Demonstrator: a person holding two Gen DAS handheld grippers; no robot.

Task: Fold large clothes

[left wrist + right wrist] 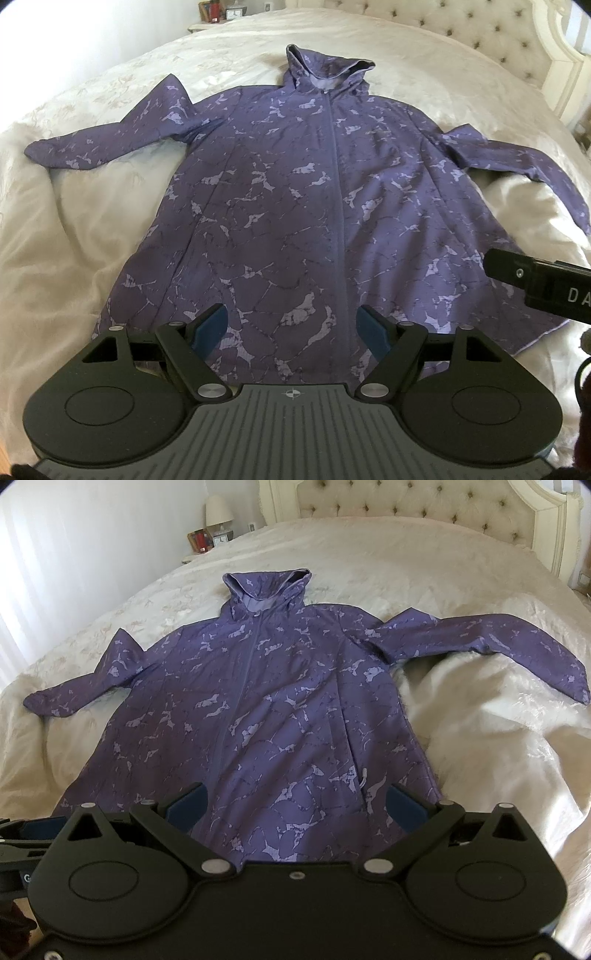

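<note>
A long purple hooded jacket (295, 206) with a pale marbled print lies flat, front up and zipped, on a cream bedspread (92, 221). Its hood points to the headboard and both sleeves are spread out to the sides. My left gripper (291, 325) is open and empty, hovering over the jacket's hem. My right gripper (295, 805) is open and empty too, over the hem to the right of the zip; the jacket (266, 701) fills that view. Part of the right gripper's body (543, 288) shows at the right edge of the left wrist view.
A tufted cream headboard (406, 502) stands at the far end of the bed. A nightstand (207, 542) with a lamp, a clock and a red item stands at the far left. The bedspread (498, 720) is rumpled beside the jacket.
</note>
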